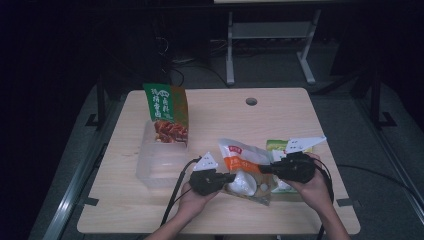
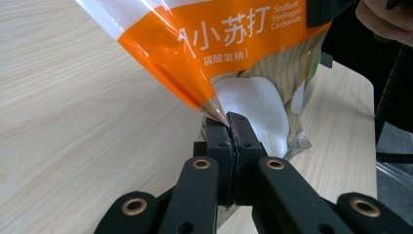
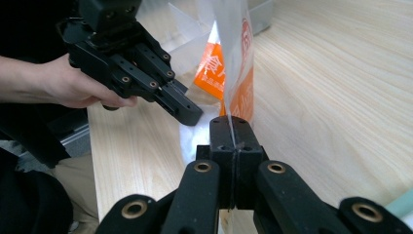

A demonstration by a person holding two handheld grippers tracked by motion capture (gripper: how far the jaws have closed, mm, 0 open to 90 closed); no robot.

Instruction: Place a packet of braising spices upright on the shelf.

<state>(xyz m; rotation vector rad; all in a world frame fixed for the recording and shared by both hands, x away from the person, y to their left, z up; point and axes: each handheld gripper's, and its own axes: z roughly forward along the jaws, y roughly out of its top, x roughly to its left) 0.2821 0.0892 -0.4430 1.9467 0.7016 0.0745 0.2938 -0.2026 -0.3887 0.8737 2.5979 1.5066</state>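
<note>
The left gripper [image 2: 229, 119] has its jaws pressed together on a lower corner of the orange-and-white bag [image 2: 229, 44]; in the left gripper view the film's pointed corner runs straight into the seam between the two black pads. The right gripper [image 3: 233, 122] is likewise clamped on the bag's [image 3: 234, 73] thin clear edge, which stands up out of the closed jaws as a narrow strip. In the right gripper view the left gripper [image 3: 187, 111] shows farther off, held in a hand [image 3: 73, 87], its tip at the bag's white lower part.

From above, the bag [image 1: 245, 170] hangs between the two grippers, near the desk's [image 1: 280, 107] front edge and a little right of its middle. The left gripper [image 1: 231, 177] comes at it from the left, the right gripper [image 1: 264, 169] from the right. A green pack [image 1: 276, 146] lies just behind the right gripper.

Toward the left edge sits a clear tub [image 1: 160, 162] with a tall green snack bag [image 1: 167, 112] standing at its far end. The tub is near the left gripper's cable. The back half of the desk and its right rear corner lie bare, as does the strip along the front edge.
</note>
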